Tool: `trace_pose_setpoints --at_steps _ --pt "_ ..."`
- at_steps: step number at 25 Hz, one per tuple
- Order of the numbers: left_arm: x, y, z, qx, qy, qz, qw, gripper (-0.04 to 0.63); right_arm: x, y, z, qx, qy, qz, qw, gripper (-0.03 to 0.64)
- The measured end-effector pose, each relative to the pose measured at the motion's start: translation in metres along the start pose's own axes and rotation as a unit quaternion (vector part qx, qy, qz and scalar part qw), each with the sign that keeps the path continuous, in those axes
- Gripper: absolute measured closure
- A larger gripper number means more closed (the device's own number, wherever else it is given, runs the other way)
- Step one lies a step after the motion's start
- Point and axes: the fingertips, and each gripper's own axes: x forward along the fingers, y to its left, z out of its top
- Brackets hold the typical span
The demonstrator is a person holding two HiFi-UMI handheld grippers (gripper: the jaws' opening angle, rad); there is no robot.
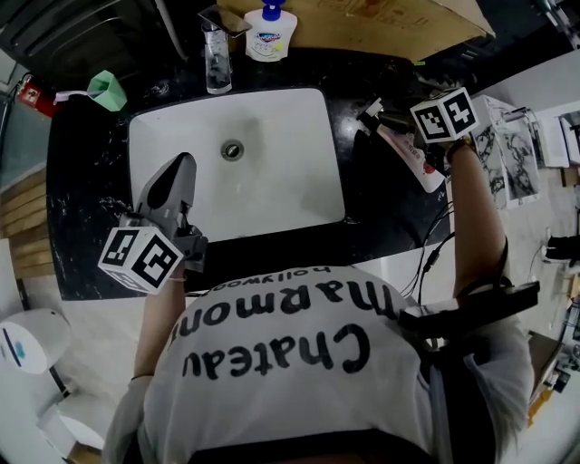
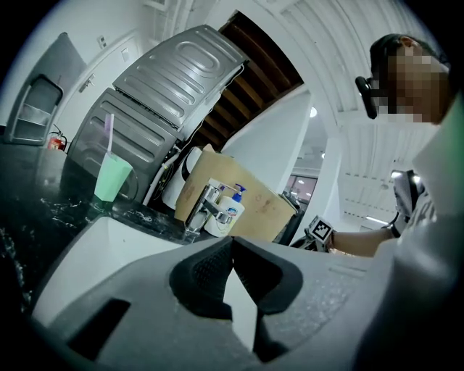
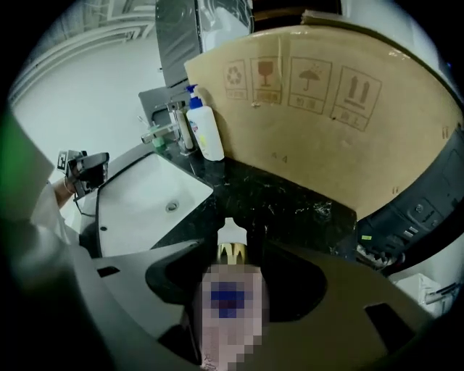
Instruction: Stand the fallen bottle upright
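Note:
The bottle (image 1: 415,161), white-pink with a gold band and a white cap, lies on its side on the black counter (image 1: 372,208) to the right of the sink. My right gripper (image 1: 385,120) sits over it, tilted steeply down. In the right gripper view the bottle (image 3: 233,252) runs lengthwise between the jaws, and the right gripper (image 3: 235,233) stands open around it with its tips flanking the cap. My left gripper (image 1: 181,165) hovers over the front left of the sink, shut and empty. In its own view the left gripper (image 2: 232,243) shows its tips touching.
The white sink (image 1: 281,118) fills the counter's middle, with a faucet (image 1: 216,54) and a soap dispenser (image 1: 269,34) behind it. A green cup (image 1: 109,91) stands at the back left. Cardboard (image 1: 381,23) leans along the back. Papers (image 1: 507,145) lie right of the counter.

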Motion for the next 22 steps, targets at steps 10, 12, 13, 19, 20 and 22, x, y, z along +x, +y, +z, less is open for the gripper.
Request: trace_pose_setpoints --at_steps 10,12,13,19,20,22 --pt "-0.013 0.004 0.002 -0.004 -0.013 0.023 0.9997 0.581 0.032 0.002 -0.01 -0.025 0.102 0.024 0.994 0.419" --pt "-0.014 0.004 0.003 -0.003 -0.016 0.025 0.9996 0.581 0.037 0.004 -0.012 -0.025 0.12 0.031 0.992 0.43" --pt "-0.015 0.004 0.004 -0.004 -0.017 0.026 0.9995 0.581 0.039 0.004 -0.012 -0.025 0.129 0.032 0.991 0.43" --pt "-0.017 0.005 -0.003 -0.013 -0.016 0.031 0.9993 0.58 0.045 0.008 -0.017 -0.069 0.19 0.028 0.979 0.426" --pt "-0.017 0.005 -0.005 -0.016 -0.016 0.031 0.9993 0.581 0.046 0.009 -0.018 -0.082 0.199 0.029 0.976 0.424" --pt "-0.017 0.004 -0.006 -0.017 -0.017 0.026 0.9994 0.581 0.048 0.01 -0.018 -0.094 0.205 0.035 0.973 0.42"
